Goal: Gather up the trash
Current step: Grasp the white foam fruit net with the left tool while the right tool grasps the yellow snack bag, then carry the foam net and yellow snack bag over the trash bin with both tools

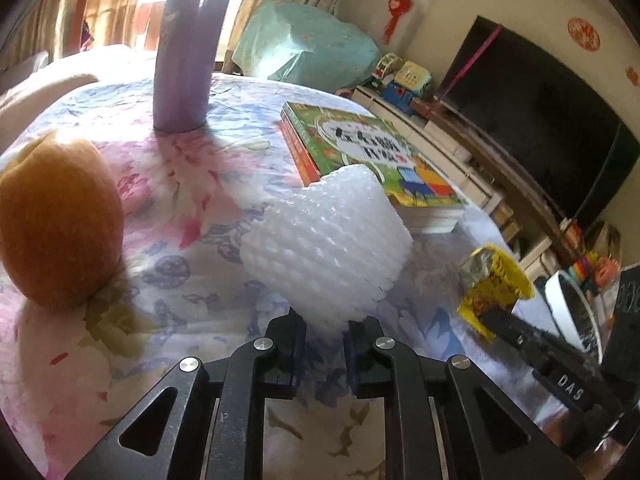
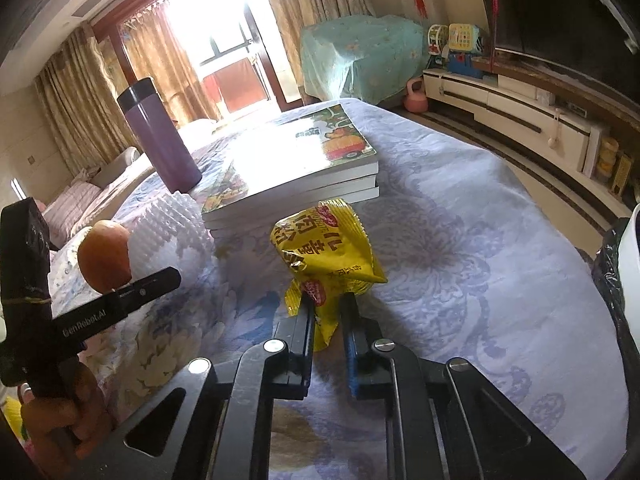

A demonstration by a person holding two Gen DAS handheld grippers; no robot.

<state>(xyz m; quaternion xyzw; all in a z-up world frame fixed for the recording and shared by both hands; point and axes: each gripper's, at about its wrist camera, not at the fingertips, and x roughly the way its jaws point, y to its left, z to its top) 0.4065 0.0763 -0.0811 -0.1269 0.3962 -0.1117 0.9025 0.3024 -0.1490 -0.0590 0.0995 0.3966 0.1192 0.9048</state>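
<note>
Foam net (image 1: 326,236): books (image 1: 372,152) behind, apple (image 1: 60,220) beside.

Bright window (image 2: 224,60) far off, tan curtains (image 2: 80,100) beside it; dark television (image 1: 540,120) over white cabinet (image 2: 520,120) along right wall.

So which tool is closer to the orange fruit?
Left. The left tool, shut on the white foam net, sits just beside the orange fruit. The right tool pinches the yellow wrapper, farther away.

Wrist cams – close, angled down – share books (image 1: 372,152).
</note>
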